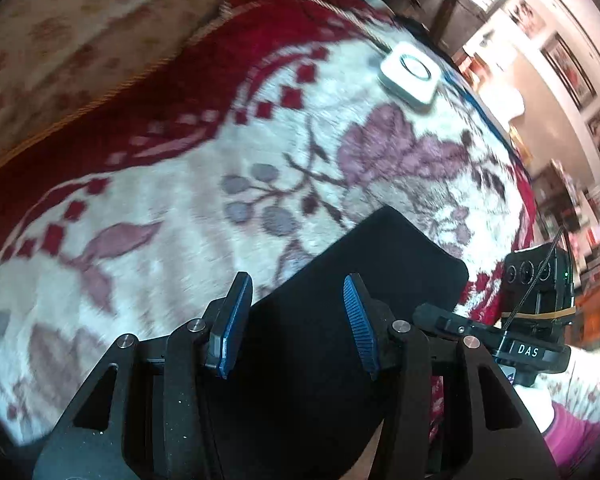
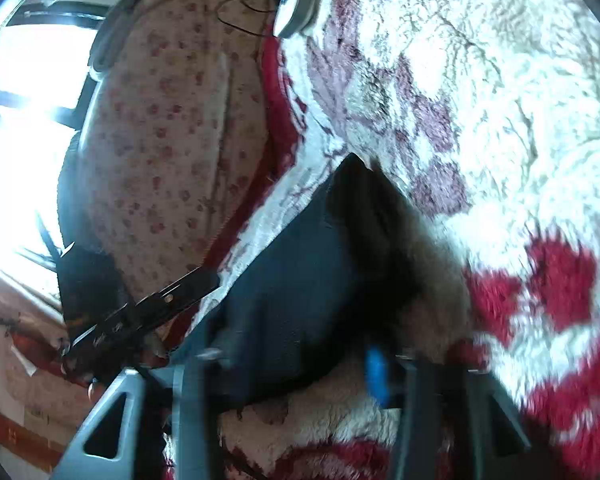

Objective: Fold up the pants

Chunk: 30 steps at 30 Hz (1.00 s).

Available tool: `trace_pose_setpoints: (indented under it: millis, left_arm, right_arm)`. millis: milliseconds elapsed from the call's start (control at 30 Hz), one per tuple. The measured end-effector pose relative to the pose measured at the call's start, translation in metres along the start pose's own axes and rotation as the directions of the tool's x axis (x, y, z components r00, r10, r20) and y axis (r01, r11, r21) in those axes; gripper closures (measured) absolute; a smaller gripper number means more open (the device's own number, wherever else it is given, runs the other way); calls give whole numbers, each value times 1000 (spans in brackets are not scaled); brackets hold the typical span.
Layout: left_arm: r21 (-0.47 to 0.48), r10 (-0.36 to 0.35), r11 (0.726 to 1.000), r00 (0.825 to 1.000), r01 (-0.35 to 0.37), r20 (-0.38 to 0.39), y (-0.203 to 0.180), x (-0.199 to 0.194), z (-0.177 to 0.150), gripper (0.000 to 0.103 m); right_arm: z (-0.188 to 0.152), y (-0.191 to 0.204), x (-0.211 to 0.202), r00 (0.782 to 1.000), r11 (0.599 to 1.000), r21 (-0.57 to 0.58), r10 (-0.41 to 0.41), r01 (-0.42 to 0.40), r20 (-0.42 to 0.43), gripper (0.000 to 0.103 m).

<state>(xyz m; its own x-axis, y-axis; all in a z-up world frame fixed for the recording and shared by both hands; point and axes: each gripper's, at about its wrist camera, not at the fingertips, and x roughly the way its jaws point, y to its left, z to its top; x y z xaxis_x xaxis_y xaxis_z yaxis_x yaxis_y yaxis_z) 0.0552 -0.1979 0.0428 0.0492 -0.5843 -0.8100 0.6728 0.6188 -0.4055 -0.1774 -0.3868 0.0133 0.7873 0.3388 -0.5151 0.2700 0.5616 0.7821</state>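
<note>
Two claws work over one pair of black pants (image 1: 340, 300) on a bed. Nearest, the left claw (image 1: 296, 320) stands open, its two blue pads (image 1: 232, 320) apart above the dark cloth without pressing it. The right claw (image 2: 296, 364) is blurred; cloth bunches between its jaws, but I cannot tell whether they grip. The pants look plain black, folded to a flat panel with a pointed corner, on the fleecy floral blanket (image 1: 160, 200). Farther off, one white square device (image 1: 410, 74) lies near the blanket's far edge.
</note>
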Motion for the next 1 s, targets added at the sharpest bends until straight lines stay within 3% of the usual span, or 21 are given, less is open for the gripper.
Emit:
trace_pose_setpoints:
  millis: [200,233,367,600,667,733,800,1000]
  left_arm:
    - [67,-60,995,992,68,-114,-20,41,23,55]
    - [79,-66,994,989,77,-134,-22,46,25,50]
    - [130,-85,985,978,111,-189,-28,62,33,45]
    - [189,-114,969,969,157,-217,-39,80,40,41]
    - [243,-87,960,976,136,-201,-46,80,36,50]
    - [241,-67,964,979,113,-191,-45,81,36,76]
    - [204,-101,969,977,139,-190,-39,80,37,86]
    - [182,-133,971,981,158,-140,-37,72,31,92]
  right_arm:
    - [-7,-11,-9,999,999,6,51,-52,17,83]
    - [-8,-11,-10,998,999,3,54,-54,16,83]
    - [-11,-15,-11,997,998,6,69,-69,16,84]
    - [-9,-14,-8,996,997,-7,82,-82,14,84]
    - [-10,-16,-10,996,996,-10,90,-90,9,84]
    - [-11,-15,-10,996,995,-17,94,-94,8,84]
    - [-9,-14,-8,995,995,-20,103,-103,16,87]
    - [-5,-12,-5,978,978,19,205,-206,43,89]
